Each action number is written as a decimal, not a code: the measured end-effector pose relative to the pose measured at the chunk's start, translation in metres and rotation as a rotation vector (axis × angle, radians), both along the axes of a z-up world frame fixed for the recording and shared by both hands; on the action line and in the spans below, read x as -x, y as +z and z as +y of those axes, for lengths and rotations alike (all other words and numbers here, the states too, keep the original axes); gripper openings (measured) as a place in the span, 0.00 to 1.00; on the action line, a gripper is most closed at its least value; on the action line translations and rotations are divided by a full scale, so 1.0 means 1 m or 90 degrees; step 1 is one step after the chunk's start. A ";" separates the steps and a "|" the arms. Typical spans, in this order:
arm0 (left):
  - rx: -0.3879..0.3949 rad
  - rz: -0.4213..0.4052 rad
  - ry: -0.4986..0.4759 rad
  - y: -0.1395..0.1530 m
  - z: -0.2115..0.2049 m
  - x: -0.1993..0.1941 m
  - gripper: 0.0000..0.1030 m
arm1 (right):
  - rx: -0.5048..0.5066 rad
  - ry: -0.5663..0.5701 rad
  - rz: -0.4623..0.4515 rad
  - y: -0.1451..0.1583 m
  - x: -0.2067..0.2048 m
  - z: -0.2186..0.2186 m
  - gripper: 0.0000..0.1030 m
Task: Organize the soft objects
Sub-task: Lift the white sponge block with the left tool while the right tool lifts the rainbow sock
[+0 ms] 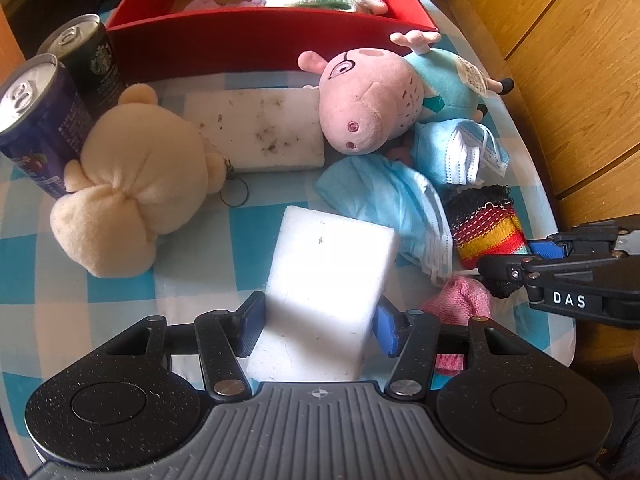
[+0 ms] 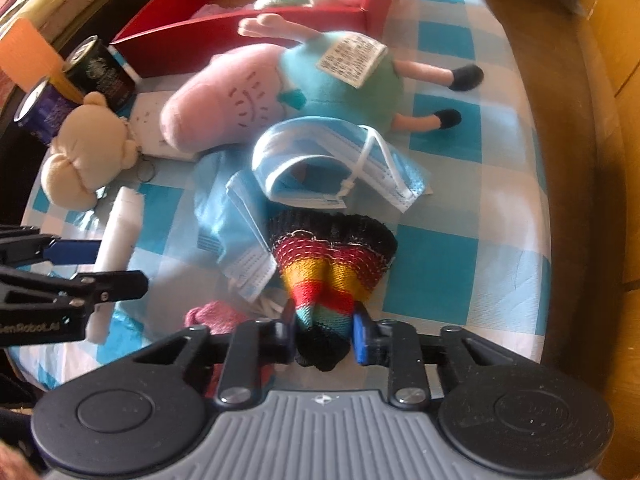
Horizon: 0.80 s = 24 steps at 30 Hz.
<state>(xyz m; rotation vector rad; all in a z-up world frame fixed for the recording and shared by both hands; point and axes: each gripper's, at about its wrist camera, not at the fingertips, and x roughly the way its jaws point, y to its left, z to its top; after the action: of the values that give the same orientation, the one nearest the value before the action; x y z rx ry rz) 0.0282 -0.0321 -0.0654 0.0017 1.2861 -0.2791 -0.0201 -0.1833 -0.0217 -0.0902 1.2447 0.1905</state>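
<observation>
My left gripper (image 1: 320,324) is shut on a white sponge block (image 1: 328,276), held near the table's front; it also shows edge-on in the right wrist view (image 2: 120,236). My right gripper (image 2: 323,328) is shut on a striped knit sock (image 2: 332,272), which also shows in the left wrist view (image 1: 486,228). A pink pig plush (image 1: 372,100) lies in the middle, a beige bear plush (image 1: 132,184) at the left. Blue face masks (image 1: 384,200) lie between them. A dirty white sponge (image 1: 256,128) lies behind. A red box (image 1: 248,44) at the back holds soft cloths.
Two drink cans (image 1: 52,100) stand at the left beside the bear. A pink knit piece (image 1: 460,300) lies near my left gripper's right finger. The blue checked tablecloth (image 1: 100,292) covers a round table. Wooden panels (image 1: 560,60) stand to the right.
</observation>
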 end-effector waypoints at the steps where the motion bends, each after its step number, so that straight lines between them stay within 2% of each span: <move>1: -0.001 0.000 -0.001 0.000 0.000 0.000 0.54 | 0.002 0.004 -0.003 0.001 0.002 0.002 0.02; 7: -0.004 -0.011 -0.006 0.005 -0.004 0.002 0.54 | -0.002 0.027 -0.029 0.012 0.011 0.009 0.00; 14: 0.010 -0.033 -0.006 0.019 -0.007 0.002 0.54 | -0.053 0.036 -0.072 0.042 0.019 0.012 0.00; 24: 0.016 -0.092 -0.006 0.052 -0.016 -0.010 0.54 | -0.101 0.041 -0.117 0.074 0.011 0.018 0.00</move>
<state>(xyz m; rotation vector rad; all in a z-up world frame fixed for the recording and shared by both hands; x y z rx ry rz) 0.0383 -0.0486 -0.0139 0.0064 1.1392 -0.2974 -0.0316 -0.1650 0.0525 -0.0101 1.0403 0.3296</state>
